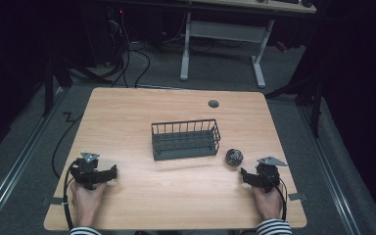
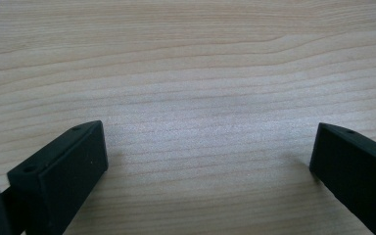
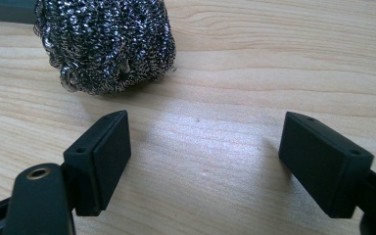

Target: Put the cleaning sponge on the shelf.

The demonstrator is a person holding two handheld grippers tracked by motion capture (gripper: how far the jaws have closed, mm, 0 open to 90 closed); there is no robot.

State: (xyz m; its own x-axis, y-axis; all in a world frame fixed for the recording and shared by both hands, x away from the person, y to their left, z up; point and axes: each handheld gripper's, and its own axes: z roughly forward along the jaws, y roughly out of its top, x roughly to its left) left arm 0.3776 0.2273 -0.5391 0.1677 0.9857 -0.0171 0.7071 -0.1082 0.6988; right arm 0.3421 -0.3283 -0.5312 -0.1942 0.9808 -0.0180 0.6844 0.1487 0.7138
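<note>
**Both hand-held grippers parked wide open, steel scourer sitting loose by the basket**

So here's the setup: a light wood-grain worktop with a dark wire-mesh rectangular basket sitting about dead centre. The round silvery steel-wool scouring ball is on the bare wood just off the basket's 4 o'clock corner, near it but not touching as far as I can tell.

The right hand-held gripper rests on the worktop at roughly 5 o'clock from the scourer, close by but apart. In the right gripper view its jaws are spread wide with nothing but wood between them, and the scourer sits up at about 11 o'clock, just beyond the left jaw tip.

The left hand-held gripper is over at the basket's 8 o'clock, well away from it. In the left gripper view its jaws are spread wide too, empty, just wood grain ahead.
</note>
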